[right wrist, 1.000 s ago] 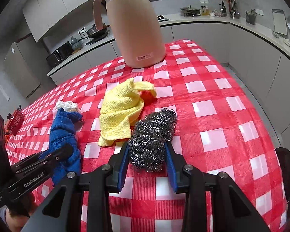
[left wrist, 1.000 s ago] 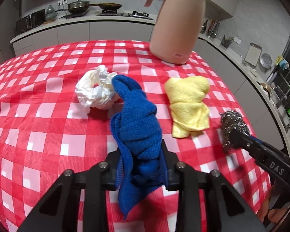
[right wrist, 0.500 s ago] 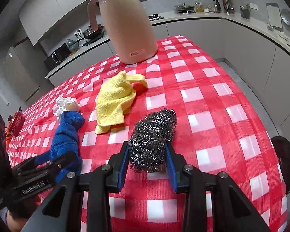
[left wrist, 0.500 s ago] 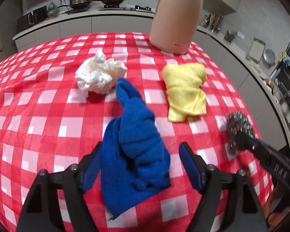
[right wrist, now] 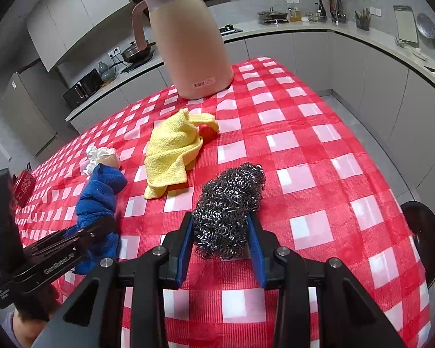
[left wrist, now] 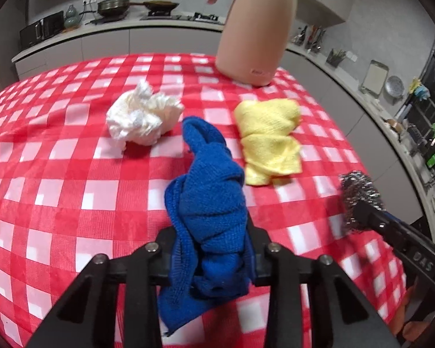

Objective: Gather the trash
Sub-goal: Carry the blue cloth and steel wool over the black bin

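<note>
Right wrist view: steel scourer [right wrist: 227, 208] near tablecloth's [right wrist: 319, 156] right edge.

We read two markings on the gripper bodies. In the right wrist view, the left gripper [right wrist: 97, 230] carries the white lettering "GenRobot.AI" along its side. In the left wrist view, the right gripper [left wrist: 362, 206] shows the letters "DAS" on its body (possibly part of a longer word; the rest is out of frame). The jug [right wrist: 188, 46] bears a small white label with a barcode near its base; we cannot read its print in either view.
</note>
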A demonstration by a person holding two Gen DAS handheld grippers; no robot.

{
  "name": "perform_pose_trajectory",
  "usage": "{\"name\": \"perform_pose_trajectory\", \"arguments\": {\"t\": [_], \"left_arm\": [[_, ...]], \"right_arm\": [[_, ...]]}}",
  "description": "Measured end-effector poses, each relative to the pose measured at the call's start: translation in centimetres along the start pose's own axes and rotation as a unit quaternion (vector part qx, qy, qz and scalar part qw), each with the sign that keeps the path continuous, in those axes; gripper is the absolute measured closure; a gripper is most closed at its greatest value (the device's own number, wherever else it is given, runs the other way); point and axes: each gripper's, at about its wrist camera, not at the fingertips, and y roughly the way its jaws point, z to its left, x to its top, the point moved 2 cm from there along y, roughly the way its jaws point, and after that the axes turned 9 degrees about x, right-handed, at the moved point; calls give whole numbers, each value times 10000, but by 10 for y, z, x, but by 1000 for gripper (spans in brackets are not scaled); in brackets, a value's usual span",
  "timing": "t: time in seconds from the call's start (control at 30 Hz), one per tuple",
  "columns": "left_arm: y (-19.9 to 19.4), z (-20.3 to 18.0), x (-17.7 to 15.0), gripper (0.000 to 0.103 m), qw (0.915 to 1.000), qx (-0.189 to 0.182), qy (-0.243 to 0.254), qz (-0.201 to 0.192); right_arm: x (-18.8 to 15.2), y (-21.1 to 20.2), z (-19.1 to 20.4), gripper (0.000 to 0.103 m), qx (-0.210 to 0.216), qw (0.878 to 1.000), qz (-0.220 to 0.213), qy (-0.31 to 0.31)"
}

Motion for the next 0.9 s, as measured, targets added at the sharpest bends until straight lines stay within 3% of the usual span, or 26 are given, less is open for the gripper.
{"name": "perform_pose_trajectory", "arguments": {"t": [0.3,0.5,0.67,0.9], "left_arm": [[-39,-36,5,67,9981,-473,190,-342],[-48,-103,-6,67,9966,-615,404,-364],[-43,-183,-21,67,9946,-884,533,-122],[-30,-310,-37,67,9850,-1435,953,125]], "right_arm": [[-1,-42,-21,65,-98,9994,-279,171],[-6,-75,-63,65,-28,9988,-415,255],[-15,-120,-137,65,-129,9977,-481,468],[-30,-184,-257,65,-677,9928,-572,803]]}}
